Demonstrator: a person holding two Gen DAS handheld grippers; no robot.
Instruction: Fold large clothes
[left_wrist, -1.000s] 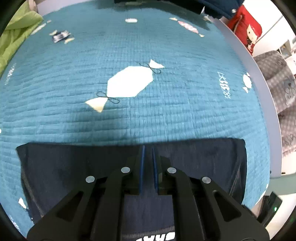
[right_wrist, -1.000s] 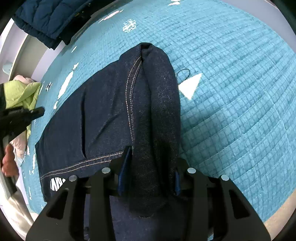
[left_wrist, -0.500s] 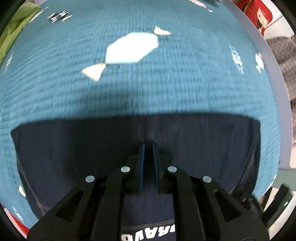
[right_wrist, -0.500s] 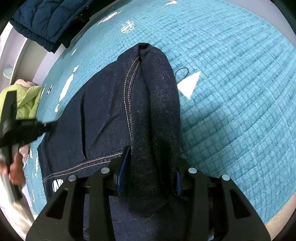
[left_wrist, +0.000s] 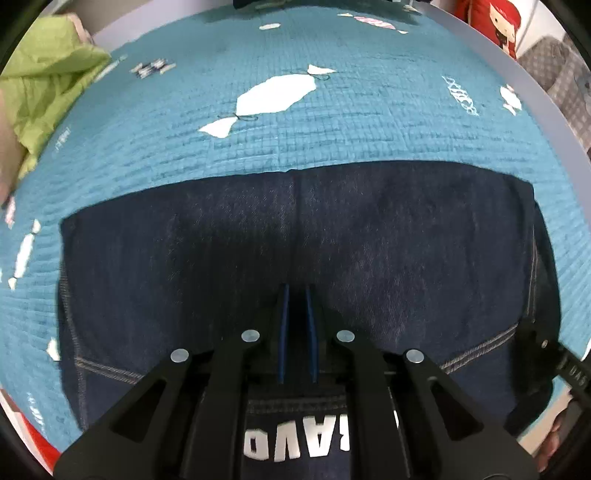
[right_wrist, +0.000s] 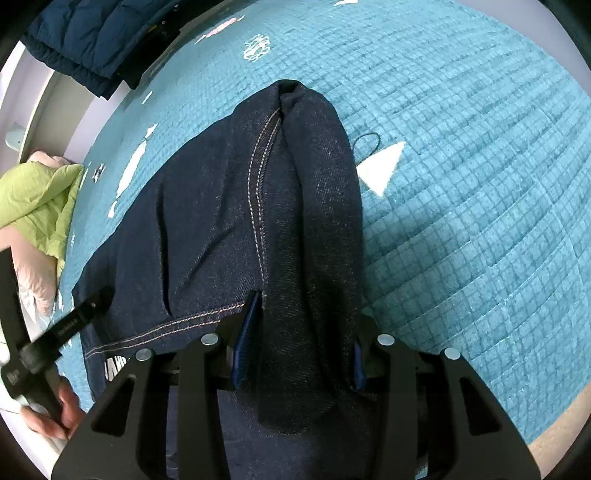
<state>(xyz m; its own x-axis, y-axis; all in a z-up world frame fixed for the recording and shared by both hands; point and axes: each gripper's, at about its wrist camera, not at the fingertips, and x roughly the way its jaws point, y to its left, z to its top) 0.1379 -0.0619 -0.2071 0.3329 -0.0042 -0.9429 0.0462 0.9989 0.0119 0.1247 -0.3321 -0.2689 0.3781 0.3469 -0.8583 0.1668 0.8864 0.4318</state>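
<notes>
While the right claw grips a thick fold of the jeans on the bed, the left claw, nearly closed and empty, has slid forward over the denim. That looks like flattening the finished fold.

The jeans are dark, matt denim with a fine twill grain and pale raised stitching. The bedspread is soft quilted cloth, puckered into small squares. The left gripper and right gripper are matt black plastic with shiny metal rivets and smooth blue pads. The green blanket looks crinkled, slightly glossy.
</notes>
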